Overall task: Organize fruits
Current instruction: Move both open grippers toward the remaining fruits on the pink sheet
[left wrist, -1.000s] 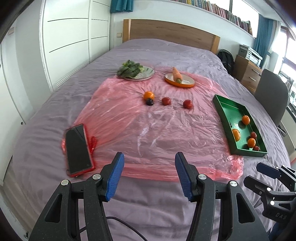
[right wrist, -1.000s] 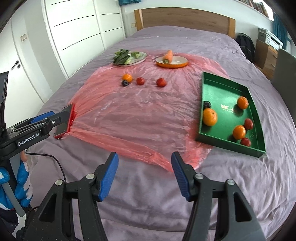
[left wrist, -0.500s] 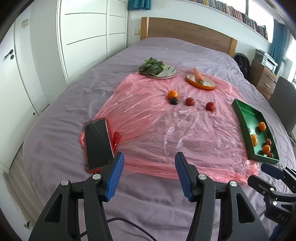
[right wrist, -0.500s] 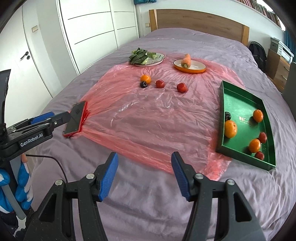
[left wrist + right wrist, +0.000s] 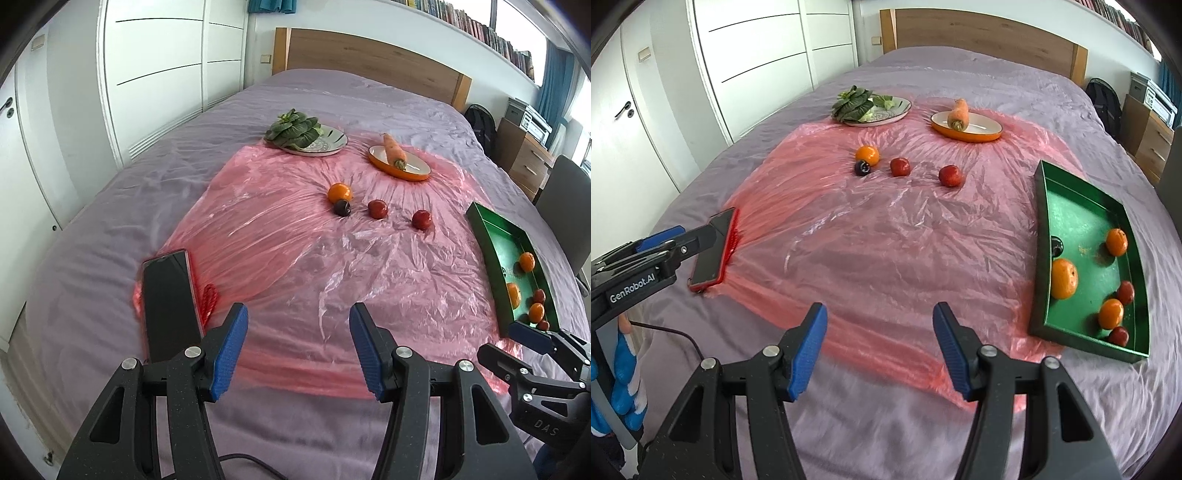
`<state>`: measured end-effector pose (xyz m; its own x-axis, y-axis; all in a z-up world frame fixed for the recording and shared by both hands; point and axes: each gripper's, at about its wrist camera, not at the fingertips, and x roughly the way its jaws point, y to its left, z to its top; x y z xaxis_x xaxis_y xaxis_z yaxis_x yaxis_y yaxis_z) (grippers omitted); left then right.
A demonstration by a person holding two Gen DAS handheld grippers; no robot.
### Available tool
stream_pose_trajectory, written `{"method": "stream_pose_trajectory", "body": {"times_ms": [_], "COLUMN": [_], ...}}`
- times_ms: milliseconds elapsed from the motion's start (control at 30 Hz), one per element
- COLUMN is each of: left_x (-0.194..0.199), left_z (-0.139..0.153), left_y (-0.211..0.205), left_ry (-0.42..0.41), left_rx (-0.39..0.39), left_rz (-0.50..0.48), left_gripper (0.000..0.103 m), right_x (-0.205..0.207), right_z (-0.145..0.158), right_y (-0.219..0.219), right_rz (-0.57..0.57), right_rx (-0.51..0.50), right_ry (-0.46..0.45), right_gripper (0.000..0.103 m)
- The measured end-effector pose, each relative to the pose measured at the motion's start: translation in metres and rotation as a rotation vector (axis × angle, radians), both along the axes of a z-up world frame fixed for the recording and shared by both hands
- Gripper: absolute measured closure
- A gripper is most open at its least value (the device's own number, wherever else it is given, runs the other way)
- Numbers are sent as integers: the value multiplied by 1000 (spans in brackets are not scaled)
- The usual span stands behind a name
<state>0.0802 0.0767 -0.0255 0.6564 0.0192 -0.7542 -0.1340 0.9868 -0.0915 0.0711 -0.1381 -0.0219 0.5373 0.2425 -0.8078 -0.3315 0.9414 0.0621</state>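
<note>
I look down a bed [image 5: 332, 99] covered in purple sheets, with a pink plastic sheet [image 5: 886, 236] spread over its middle. My left gripper [image 5: 297, 349] hangs above the near edge of that plastic, its blue fingers [image 5: 229, 350] spread apart with nothing between them. My right gripper [image 5: 879, 345] hangs beside it, fingers equally parted and empty. Four loose fruits sit on the plastic toward the headboard: an orange [image 5: 868, 155], a dark plum [image 5: 863, 168] touching its near side, and two red fruits, one [image 5: 899, 167] just right of the plum and another [image 5: 950, 175] further right. A green tray [image 5: 1041, 258] lies on the right side of the bed and holds three oranges, red fruits and one dark plum against its left wall. Beyond the loose fruits, a grey plate [image 5: 317, 142] carries leafy greens [image 5: 293, 129] and an orange dish [image 5: 400, 166] carries a carrot [image 5: 394, 149]. A phone [image 5: 168, 306] in a red case lies at the plastic's left edge.
</note>
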Motion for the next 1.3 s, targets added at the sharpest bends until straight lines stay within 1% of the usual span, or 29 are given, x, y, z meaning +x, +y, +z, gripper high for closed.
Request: {"method": "stream_pose_trajectory", "body": {"times_ms": [233, 500, 600, 667, 1000, 1067, 1167, 1300], "left_x": [25, 57, 69, 76, 111, 118, 134, 159], "left_z": [-12, -28, -33, -37, -53, -56, -60, -66], "left_y": [-7, -15, -18, -19, -17, -13, -2, 2], "left_ry": [15, 33, 39, 42, 52, 50, 47, 45], "left_rx": [-2, -9, -9, -10, -18, -31, -76, -117], "left_rz": [-22, -42, -47, -49, -41, -29, -8, -12], "left_gripper": [49, 49, 48, 46, 45, 45, 45, 45], "right_x": [26, 55, 66, 73, 113, 121, 135, 157], "right_z": [-15, -31, -34, -36, -41, -42, -43, -44], "right_y": [-6, -12, -12, -11, -7, -6, -6, -7], "right_rz": [-24, -42, -45, -45, -41, -39, -41, -53], "right_rx": [-14, -24, -29, -32, -18, -16, -12, -2], "right_ry": [24, 46, 46, 44, 35, 33, 27, 15], "right_gripper": [0, 0, 0, 0, 0, 0, 0, 0]}}
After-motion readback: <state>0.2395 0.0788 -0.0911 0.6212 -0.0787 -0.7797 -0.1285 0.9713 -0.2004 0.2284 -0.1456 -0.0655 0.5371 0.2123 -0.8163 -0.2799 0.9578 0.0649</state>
